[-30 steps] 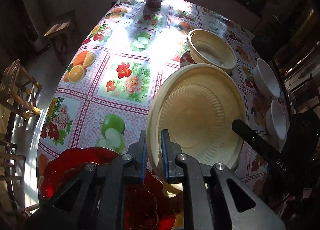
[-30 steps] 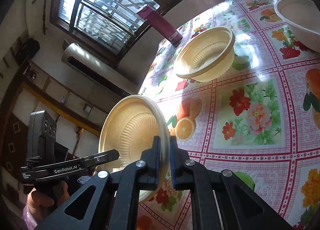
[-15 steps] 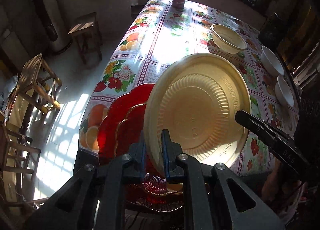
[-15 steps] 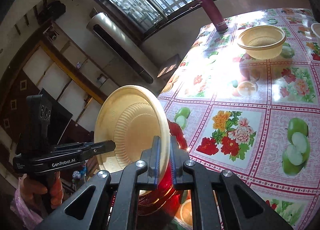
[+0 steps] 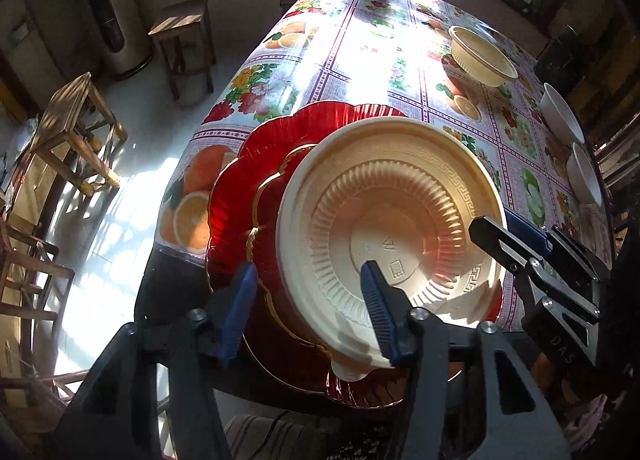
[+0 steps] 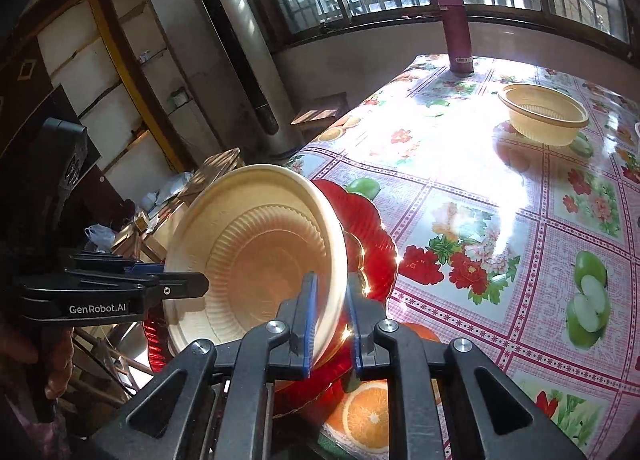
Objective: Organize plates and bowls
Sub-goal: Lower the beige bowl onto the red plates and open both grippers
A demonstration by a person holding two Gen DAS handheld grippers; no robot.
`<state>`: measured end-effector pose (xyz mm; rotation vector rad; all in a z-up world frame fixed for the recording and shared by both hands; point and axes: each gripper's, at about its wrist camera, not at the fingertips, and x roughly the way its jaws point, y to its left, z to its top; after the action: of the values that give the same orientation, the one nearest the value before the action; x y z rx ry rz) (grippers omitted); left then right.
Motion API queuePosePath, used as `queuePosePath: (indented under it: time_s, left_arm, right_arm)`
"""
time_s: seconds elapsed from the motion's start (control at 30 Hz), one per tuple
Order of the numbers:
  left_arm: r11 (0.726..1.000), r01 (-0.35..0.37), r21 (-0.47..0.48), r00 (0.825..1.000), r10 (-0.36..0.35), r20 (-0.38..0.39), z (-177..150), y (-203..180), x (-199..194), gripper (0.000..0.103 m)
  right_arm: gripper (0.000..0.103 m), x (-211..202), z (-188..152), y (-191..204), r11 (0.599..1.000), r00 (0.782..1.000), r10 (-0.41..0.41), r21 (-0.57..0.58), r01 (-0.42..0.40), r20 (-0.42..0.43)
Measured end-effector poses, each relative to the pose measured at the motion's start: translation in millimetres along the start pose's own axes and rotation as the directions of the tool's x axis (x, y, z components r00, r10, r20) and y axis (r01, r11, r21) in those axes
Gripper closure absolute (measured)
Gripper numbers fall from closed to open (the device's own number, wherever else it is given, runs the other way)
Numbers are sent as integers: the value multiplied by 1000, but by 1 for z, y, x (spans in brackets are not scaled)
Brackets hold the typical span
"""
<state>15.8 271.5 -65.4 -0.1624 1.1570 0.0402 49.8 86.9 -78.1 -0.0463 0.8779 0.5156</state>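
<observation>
A cream plastic plate (image 5: 392,228) lies tilted on a stack of red plates (image 5: 256,188) at the table's near corner. My left gripper (image 5: 308,296) is open, its fingers apart on either side of the cream plate's near rim. My right gripper (image 6: 332,308) has its fingers slightly apart around the cream plate's (image 6: 256,252) rim, which stands between the pads. The red plates (image 6: 372,228) show under it. A cream ribbed bowl (image 5: 482,56) (image 6: 542,118) stands farther along the table.
Two white bowls (image 5: 560,112) (image 5: 584,176) stand at the table's right edge. A maroon flask (image 6: 458,34) stands at the far end. The fruit-print tablecloth (image 6: 480,188) covers the table. Wooden stools (image 5: 76,116) stand on the floor to the left.
Both grippers brought the cream plate back and down onto the red plates. My left gripper has opened and let go of the rim; the right gripper's fingers have parted slightly.
</observation>
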Motion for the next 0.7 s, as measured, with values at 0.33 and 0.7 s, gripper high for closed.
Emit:
queuePosePath:
  time_s: [0.33, 0.7]
  left_arm:
    - [995, -29, 96, 961, 1, 277, -2, -46, -63, 0]
    - [928, 226, 295, 914, -307, 266, 20, -180, -53, 0]
  right_arm:
    - [15, -77, 6, -17, 996, 968, 61, -77, -43, 244]
    - [0, -188, -15, -155, 985, 892, -159, 125, 117, 424]
